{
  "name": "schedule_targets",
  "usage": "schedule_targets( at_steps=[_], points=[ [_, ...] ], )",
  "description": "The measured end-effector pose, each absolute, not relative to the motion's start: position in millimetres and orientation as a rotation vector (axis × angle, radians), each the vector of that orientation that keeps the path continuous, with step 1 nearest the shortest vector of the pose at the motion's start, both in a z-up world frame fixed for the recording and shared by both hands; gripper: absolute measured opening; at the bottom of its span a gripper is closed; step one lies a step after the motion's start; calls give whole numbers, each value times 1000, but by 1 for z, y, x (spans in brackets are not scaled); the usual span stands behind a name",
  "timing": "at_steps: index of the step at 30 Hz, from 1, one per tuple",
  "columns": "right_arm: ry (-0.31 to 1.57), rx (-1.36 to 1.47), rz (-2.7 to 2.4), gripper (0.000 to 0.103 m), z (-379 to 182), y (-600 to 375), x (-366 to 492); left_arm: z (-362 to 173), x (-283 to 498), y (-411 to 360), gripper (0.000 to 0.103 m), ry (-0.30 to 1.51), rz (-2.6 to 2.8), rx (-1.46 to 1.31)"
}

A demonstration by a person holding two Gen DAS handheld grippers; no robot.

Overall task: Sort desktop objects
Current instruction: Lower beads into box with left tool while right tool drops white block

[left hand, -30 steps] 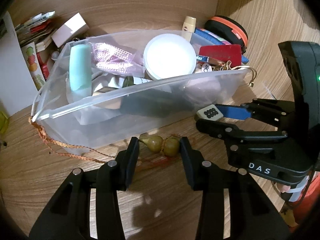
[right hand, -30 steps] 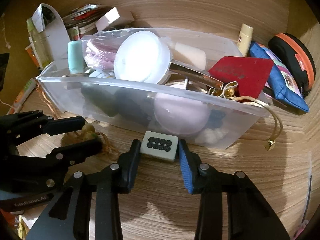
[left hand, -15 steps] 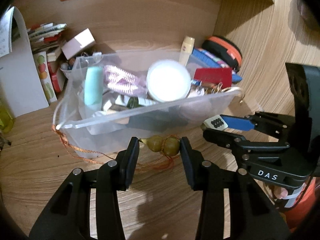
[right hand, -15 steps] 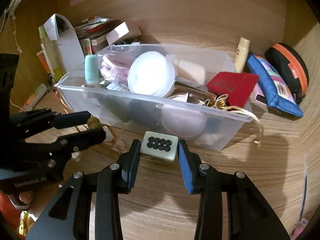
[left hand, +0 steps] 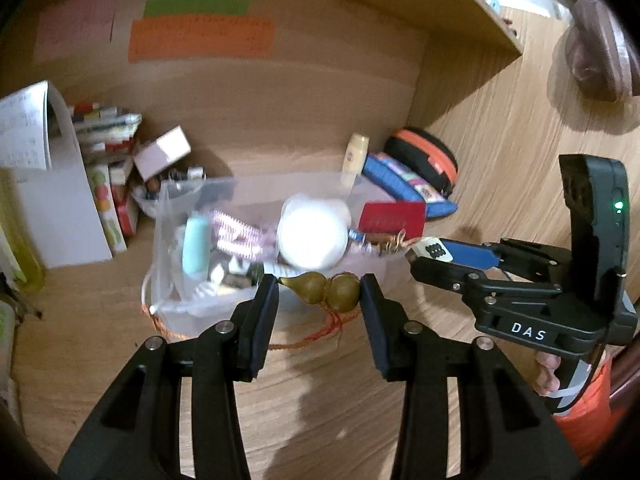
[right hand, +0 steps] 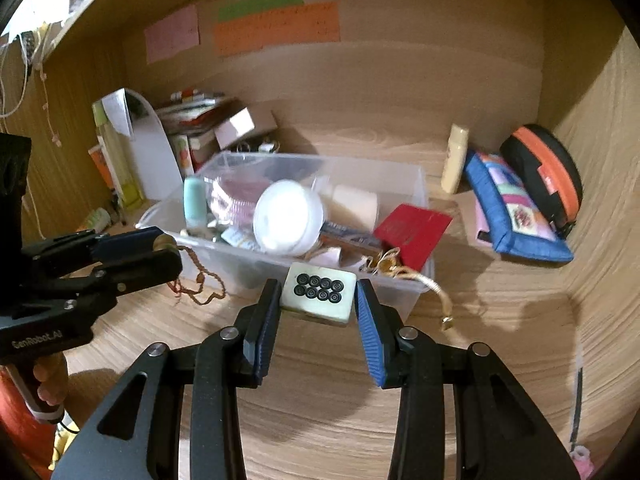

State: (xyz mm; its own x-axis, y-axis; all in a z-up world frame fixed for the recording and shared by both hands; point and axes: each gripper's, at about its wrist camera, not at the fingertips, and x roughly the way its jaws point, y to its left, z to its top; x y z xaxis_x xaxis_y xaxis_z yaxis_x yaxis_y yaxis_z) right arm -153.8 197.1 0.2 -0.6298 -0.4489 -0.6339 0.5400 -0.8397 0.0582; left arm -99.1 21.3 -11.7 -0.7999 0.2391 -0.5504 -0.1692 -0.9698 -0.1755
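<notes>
Now each tool carries one item. My left tool (left hand: 319, 290) pinches the gourd (left hand: 326, 289) end to end between its pads, and its orange cord (left hand: 320, 330) trails down toward the worktop (left hand: 120, 312). My right tool (right hand: 317, 295) pinches the tile (right hand: 319, 297), dot face up, by its two short sides.

Change since a second ago: both tools have risen from worktop level beside the bin (right hand: 416, 184) to about the height of its near rim. The grips are unchanged and neither item has slipped. In the right wrist view the tile now overlaps the near wall, and in the left wrist view the gourd overlaps the contents. I judge that both pickups are complete and the lift is nearly enough for a drop into the bin.

Edges and clearance:
- The near rim is the edge to clear. The hanging cord may catch on it.
- The bin is crowded. A white jar (right hand: 288, 216), a teal tube (right hand: 195, 200) and a red card (right hand: 412, 232) fill most of it; the card overhangs the right corner.
- The two tools hold side by side and near each other, so sideways room between them is small.
- Right of the bin lie a blue pouch (right hand: 516, 208) and a black-and-orange case (right hand: 544, 168), with bare worktop in front of them.
- Left of the bin stand books (left hand: 108, 184) and papers.
</notes>
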Motion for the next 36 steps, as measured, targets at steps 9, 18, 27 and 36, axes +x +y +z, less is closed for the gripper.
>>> schedule_targets(
  at_steps=[9, 18, 27, 36],
  points=[
    [175, 847, -2432, 34, 11, 198, -168, -5, -124, 10, 41, -197, 2836, -869],
    [180, 869, -2407, 34, 4, 181, -197, -28, -145, -8, 41, -238, 2858, -969],
    [218, 929, -2389, 35, -13, 169, -217, -39, -148, -9, 41, -235, 2844, -1026],
    [233, 928, -2388, 35, -11, 167, -213, -37, -146, -7, 47, -219, 2849, -1007]
  ],
)
